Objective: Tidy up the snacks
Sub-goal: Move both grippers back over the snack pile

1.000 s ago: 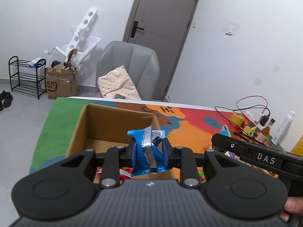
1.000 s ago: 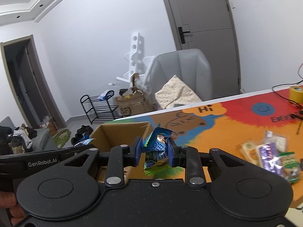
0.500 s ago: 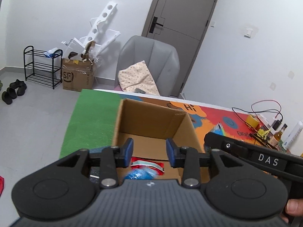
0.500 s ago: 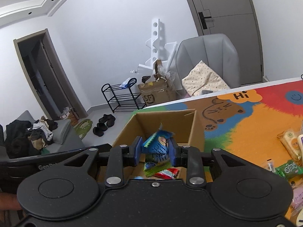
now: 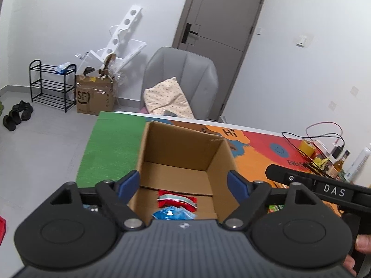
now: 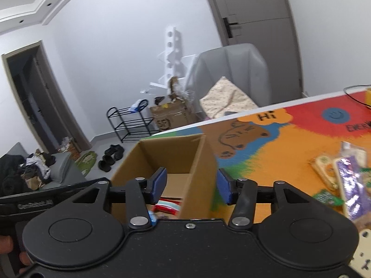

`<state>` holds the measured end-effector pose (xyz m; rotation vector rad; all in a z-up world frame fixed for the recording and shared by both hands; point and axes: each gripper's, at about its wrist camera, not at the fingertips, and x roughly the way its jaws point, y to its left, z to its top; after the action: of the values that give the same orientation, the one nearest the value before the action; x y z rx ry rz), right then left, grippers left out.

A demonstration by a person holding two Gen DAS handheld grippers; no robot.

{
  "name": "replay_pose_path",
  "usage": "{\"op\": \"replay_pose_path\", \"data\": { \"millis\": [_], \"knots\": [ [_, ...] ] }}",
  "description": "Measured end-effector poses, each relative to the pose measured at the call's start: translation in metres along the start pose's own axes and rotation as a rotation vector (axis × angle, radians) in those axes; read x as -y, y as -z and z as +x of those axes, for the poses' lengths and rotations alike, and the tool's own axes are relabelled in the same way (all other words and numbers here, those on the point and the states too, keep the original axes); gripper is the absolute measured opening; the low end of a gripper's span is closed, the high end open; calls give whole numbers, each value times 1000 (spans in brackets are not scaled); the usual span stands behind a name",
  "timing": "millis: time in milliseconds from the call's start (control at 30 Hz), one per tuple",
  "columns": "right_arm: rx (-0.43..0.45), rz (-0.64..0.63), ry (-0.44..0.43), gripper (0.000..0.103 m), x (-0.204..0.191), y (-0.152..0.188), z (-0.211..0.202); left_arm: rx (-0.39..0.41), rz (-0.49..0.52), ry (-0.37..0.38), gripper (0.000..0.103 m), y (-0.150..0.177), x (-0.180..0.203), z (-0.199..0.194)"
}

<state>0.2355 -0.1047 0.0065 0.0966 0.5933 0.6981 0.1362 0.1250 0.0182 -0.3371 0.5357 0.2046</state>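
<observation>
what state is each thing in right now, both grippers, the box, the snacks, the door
left gripper: jaws opening, nothing between them
right gripper: jaws opening, empty
brown cardboard box: open-topped, upright
red snack packet: lying in box
blue snack packet: lying in box
grey door: closed

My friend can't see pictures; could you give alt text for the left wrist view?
An empty left gripper, jaws opening, hangs over an open cardboard box holding a red packet and a blue packet. The box sits on a colourful mat.
</observation>
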Motion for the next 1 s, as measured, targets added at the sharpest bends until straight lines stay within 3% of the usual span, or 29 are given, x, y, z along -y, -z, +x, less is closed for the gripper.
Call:
{"op": "replay_pose_path", "data": {
  "millis": [233, 533, 667, 1000],
  "knots": [
    [-1, 32, 60, 59, 26, 9, -15, -24, 28, 36, 88, 6, 20, 8],
    [8, 61, 99, 80, 57, 17, -39, -61, 57, 80, 91, 17, 53, 18],
    [24, 66, 145, 95, 70, 19, -47, -81, 76, 120, 92, 22, 68, 21],
    [68, 82, 196, 103, 100, 26, -66, -94, 96, 161, 95, 28, 97, 25]
  ]
}}
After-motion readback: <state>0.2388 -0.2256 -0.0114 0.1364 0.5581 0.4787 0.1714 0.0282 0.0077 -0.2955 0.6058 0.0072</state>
